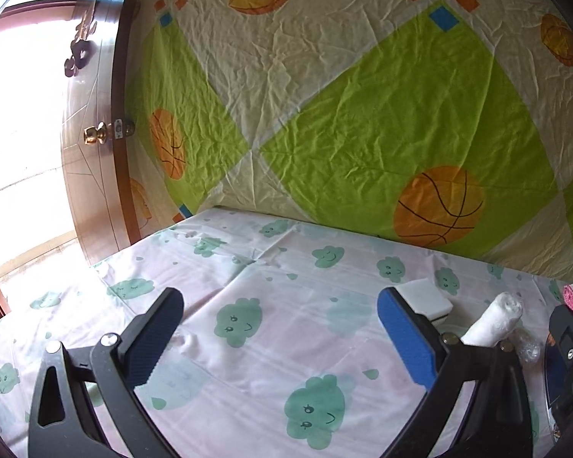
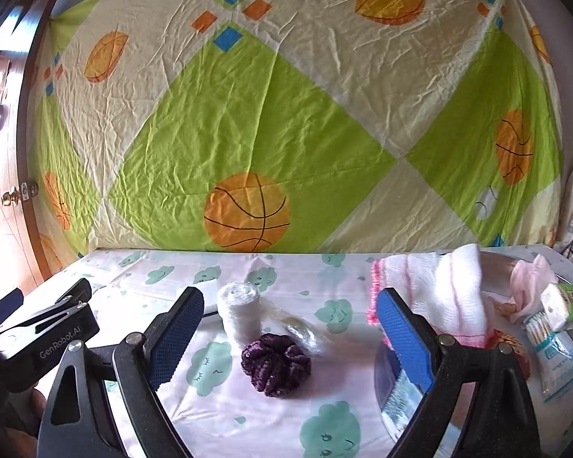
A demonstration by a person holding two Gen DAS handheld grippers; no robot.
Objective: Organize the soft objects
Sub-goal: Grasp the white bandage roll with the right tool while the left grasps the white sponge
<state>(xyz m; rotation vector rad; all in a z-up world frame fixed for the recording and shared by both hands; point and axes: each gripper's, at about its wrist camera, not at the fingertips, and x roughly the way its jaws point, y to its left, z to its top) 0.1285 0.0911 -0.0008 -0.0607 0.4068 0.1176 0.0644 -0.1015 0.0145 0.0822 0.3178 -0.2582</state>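
From my left tongs [image 1: 280, 337], jaws apart and empty, the white roll [image 1: 494, 320] lies off to the right, beyond the blue finger, beside the sponge [image 1: 426, 297]. From my right tongs [image 2: 290, 337], also apart and empty, the purple scrunchie [image 2: 275, 364] sits dead ahead between the fingers, the roll [image 2: 237, 311] upright just behind it: my right is nearer.

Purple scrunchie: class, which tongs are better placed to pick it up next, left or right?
Right. The purple scrunchie lies between the open right tongs, just ahead of them. The left tongs, also open, face bare tablecloth; the scrunchie is not in their view.
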